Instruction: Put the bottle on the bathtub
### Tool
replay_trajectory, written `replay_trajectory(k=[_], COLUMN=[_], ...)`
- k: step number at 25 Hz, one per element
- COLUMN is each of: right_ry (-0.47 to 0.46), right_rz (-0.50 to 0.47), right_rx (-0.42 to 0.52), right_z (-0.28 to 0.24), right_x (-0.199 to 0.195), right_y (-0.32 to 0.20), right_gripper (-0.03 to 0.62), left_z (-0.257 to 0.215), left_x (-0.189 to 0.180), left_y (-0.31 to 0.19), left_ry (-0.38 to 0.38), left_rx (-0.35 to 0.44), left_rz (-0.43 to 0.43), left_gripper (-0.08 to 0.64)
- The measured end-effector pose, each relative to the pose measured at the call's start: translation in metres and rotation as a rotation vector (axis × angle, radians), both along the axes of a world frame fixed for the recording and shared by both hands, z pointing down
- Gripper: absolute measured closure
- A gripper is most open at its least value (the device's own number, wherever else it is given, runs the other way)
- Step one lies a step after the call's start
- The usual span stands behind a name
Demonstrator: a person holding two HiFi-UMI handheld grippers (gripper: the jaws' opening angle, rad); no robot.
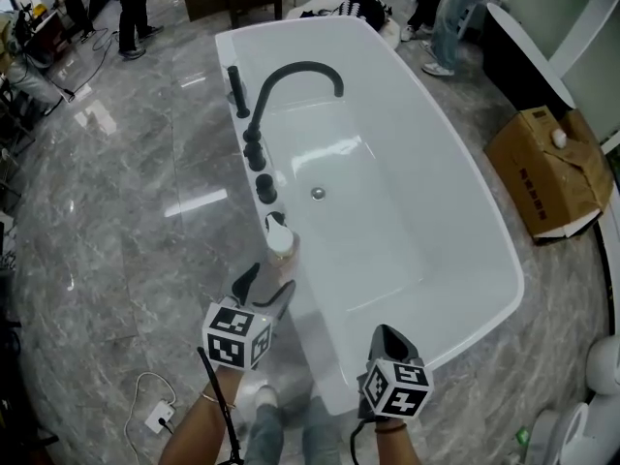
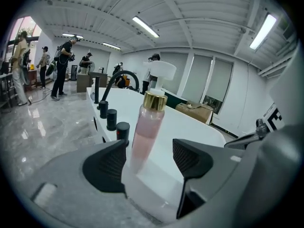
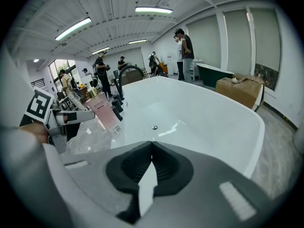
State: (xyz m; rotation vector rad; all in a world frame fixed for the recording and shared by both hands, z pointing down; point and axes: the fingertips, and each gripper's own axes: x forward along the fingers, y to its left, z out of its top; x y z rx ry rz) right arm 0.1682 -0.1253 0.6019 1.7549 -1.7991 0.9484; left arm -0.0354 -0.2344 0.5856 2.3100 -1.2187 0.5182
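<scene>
Clear plastic bottle of pink liquid stands upright on the white bathtub rim beside black taps, between the left gripper jaws, which are spread apart; right gripper jaws are pressed together.

Bright, even light from ceiling strip lamps; white glare on the glossy floor and bathtub; gripper views bend and darken at edges; near foreground soft.
</scene>
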Motion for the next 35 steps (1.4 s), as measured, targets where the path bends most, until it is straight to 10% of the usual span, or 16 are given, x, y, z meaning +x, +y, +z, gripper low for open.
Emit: replay_trajectory(k=[16,35], right_ry=[-0.08,-0.15], right_rz=[-0.023,-0.137], right_rx=[0.108,0.342], right_z=[-0.095,-0.229], right_x=[-0.039,-0.053], right_y=[0.028,0.058], right_gripper=[0.59,0.589], left_z=[-0.128,-0.265], left_x=[-0.048,-0.046], left_y=[0.089,0.153], left_ry=[0.051,0.022], left_rx=[0.15,0.349], left_rz=[-0.096,-0.21], left_gripper=[0.273,0.533])
